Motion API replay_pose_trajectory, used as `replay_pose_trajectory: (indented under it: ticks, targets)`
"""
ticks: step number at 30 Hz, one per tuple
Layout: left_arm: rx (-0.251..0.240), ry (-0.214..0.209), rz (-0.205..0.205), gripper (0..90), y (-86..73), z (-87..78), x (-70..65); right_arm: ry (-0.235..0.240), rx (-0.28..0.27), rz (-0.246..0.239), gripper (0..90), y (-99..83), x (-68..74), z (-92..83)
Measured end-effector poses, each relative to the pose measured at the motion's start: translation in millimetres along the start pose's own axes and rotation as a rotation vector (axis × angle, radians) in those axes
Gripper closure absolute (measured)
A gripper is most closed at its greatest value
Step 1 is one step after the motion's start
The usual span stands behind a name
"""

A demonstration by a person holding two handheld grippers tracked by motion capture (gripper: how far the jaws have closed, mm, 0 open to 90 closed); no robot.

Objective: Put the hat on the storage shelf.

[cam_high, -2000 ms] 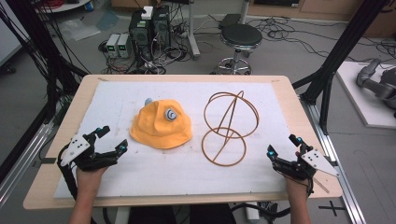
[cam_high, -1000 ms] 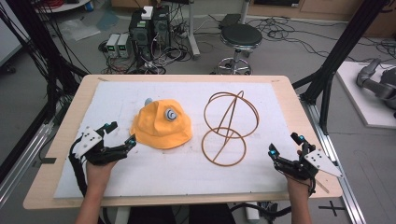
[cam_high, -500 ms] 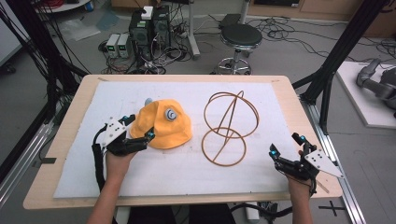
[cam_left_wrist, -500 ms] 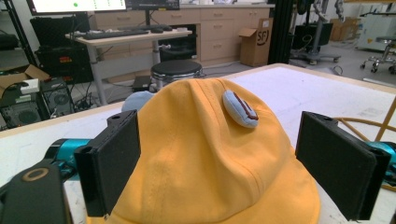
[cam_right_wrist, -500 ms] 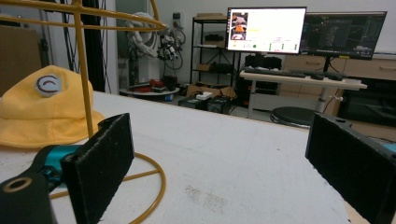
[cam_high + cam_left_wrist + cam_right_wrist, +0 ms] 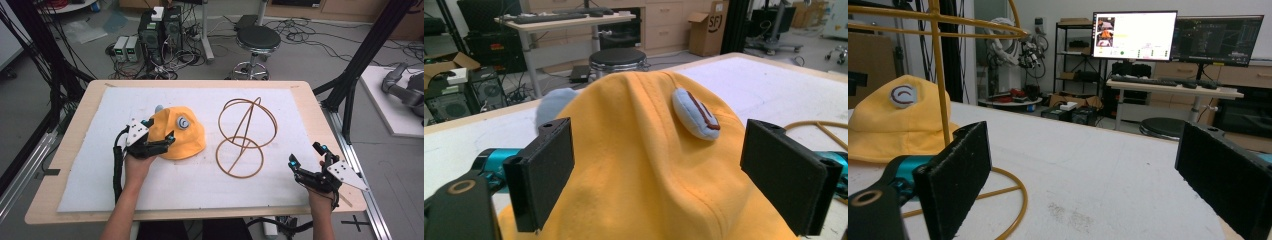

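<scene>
Two grippers, one hat, one wire stand. Left gripper [image 6: 159,139] at left of centre in the high view, fingers [image 6: 541,175] spread wide, straddling the near-left brim of the hat [image 6: 181,132]; crown rises between them in the left gripper view, no pinch yet. Likely next: close on the fabric. Hat sits left of centre on the tabletop [image 6: 200,185], stand [image 6: 246,136] just right of it. Right gripper [image 6: 306,159] at lower right, fingers open, empty, well apart from the hat. Left hand clearly nearer.

Soft matt yellow cloth hat [image 6: 644,165]; thin wire frame [image 6: 246,137] — smooth; rough white mat [image 6: 200,185] over pale wood table [image 6: 60,150]
</scene>
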State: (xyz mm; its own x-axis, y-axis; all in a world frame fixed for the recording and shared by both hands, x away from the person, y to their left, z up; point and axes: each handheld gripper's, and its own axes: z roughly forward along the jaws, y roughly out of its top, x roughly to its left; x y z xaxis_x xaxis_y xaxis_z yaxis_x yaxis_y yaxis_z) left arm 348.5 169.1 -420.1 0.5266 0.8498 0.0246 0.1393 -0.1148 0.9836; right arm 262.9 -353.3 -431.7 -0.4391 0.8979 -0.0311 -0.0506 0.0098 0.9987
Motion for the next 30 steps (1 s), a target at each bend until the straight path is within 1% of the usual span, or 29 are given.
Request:
replay_pose_trajectory:
  ticks: [1,4,7,9,10,12,14,18,20,24,26,27,29,30]
  targets:
    - [0.004,0.001,0.006,14.4,-0.3,1.7,-1.4,-0.001,0.003,0.006,7.5,-0.2,0.4,0.0]
    - [0.007,0.007,0.007,15.4,-1.0,5.8,-3.7,-0.002,0.007,0.006,7.5,-0.4,0.3,-0.2]
    - [0.018,0.009,-0.004,19.9,-1.3,9.6,-3.9,-0.003,0.004,0.006,7.5,-0.3,0.4,-0.2]
    - [0.024,0.013,-0.003,21.8,-0.4,11.8,-4.2,-0.005,0.008,0.007,7.5,-0.5,0.4,-0.3]
    - [0.026,0.011,0.000,24.3,0.0,12.5,-4.6,-0.006,0.007,0.006,7.5,-0.6,0.3,-0.2]
    - [0.027,0.020,0.003,27.2,0.2,13.9,-4.6,-0.006,0.008,0.003,7.5,-0.8,0.2,-0.2]
    - [0.043,0.027,0.000,28.0,-1.0,15.1,-3.1,-0.006,0.006,0.002,7.6,-0.6,0.3,-0.1]
    - [0.078,0.036,-0.030,30.6,-4.9,18.2,0.6,-0.003,0.006,-0.002,7.6,-0.6,1.0,0.3]
    - [0.077,0.036,-0.029,33.7,-5.0,18.5,0.9,-0.003,0.011,-0.001,7.5,-0.8,1.5,0.4]
    - [0.077,0.057,-0.022,42.2,-5.1,19.6,-0.5,-0.004,0.011,-0.001,7.6,-0.8,1.4,0.5]
    - [0.079,0.061,-0.032,44.9,-5.7,20.4,-0.2,-0.004,0.010,-0.002,7.6,-0.8,1.5,0.5]
    - [0.089,0.064,-0.041,45.6,-6.1,20.5,0.4,-0.003,0.011,-0.004,7.6,-0.9,1.4,0.5]
    - [0.090,0.059,-0.057,46.8,-7.0,21.2,1.1,-0.004,0.012,-0.004,7.5,-0.8,1.7,0.6]
    - [0.094,0.056,-0.058,47.6,-7.3,21.3,1.4,-0.004,0.014,0.000,7.6,-0.8,2.1,0.5]
